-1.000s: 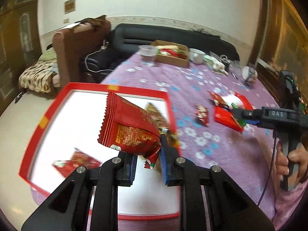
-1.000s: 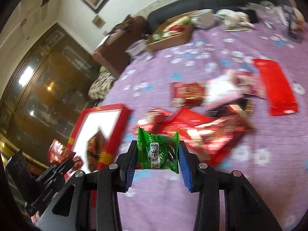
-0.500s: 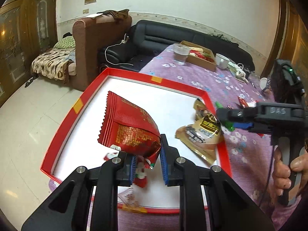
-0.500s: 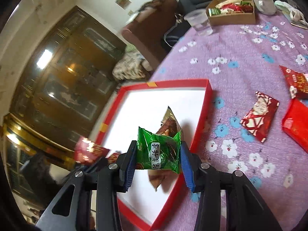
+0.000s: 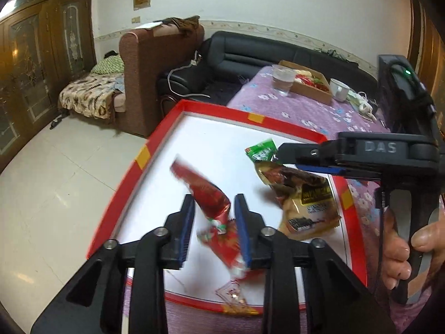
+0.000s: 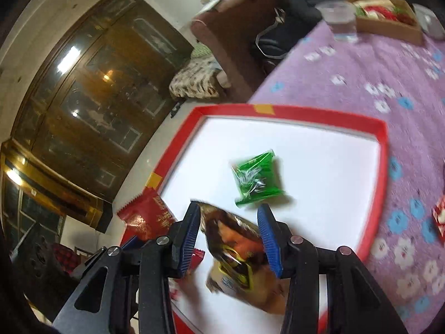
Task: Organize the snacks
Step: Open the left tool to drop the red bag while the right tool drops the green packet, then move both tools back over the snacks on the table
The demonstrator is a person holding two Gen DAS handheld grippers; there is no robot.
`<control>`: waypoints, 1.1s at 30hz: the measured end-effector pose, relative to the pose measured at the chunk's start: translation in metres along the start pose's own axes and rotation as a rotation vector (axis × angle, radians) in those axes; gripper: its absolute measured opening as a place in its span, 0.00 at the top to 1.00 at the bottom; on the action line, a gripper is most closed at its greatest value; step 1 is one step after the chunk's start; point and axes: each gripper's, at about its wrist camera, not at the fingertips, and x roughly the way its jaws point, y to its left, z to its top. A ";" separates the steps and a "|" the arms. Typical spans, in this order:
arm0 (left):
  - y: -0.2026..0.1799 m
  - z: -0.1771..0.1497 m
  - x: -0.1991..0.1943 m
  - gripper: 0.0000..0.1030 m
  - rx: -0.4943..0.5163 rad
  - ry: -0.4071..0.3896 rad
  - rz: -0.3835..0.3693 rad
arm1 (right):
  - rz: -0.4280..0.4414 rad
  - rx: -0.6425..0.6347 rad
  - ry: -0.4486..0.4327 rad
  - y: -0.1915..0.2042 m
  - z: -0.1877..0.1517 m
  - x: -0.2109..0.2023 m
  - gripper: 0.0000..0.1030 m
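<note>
Gold packet [image 6: 236, 253] between parted right tongs [image 6: 229, 236]

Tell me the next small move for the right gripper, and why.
Probably pull the right gripper back from the red tray toward the purple tablecloth. Its jaws stand open, and the green packet lies loose on the tray floor beyond the fingertips. A red packet shows at the cloth's edge.
</note>
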 end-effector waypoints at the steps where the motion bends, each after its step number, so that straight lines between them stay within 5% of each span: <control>1: 0.001 0.000 -0.002 0.58 -0.005 -0.012 0.013 | 0.017 0.001 -0.016 -0.001 0.000 -0.004 0.54; 3: 0.003 0.003 -0.007 0.47 -0.013 -0.044 0.028 | 0.021 0.014 -0.052 -0.009 0.000 -0.019 0.47; 9: -0.013 0.006 -0.021 0.42 0.026 -0.101 0.011 | -0.033 0.088 -0.156 -0.053 -0.001 -0.079 0.46; 18: -0.084 0.002 -0.025 0.35 0.190 -0.099 -0.065 | -0.202 0.313 -0.306 -0.170 -0.020 -0.203 0.36; 20: -0.102 0.001 -0.024 0.26 0.224 -0.090 -0.081 | -0.223 0.378 -0.320 -0.199 -0.032 -0.222 0.35; 26: -0.154 -0.002 -0.023 0.26 0.333 -0.065 -0.113 | -0.203 0.560 -0.290 -0.258 -0.046 -0.231 0.35; 33: -0.196 0.008 -0.004 0.26 0.478 -0.057 -0.052 | -0.238 0.556 -0.215 -0.252 -0.048 -0.218 0.35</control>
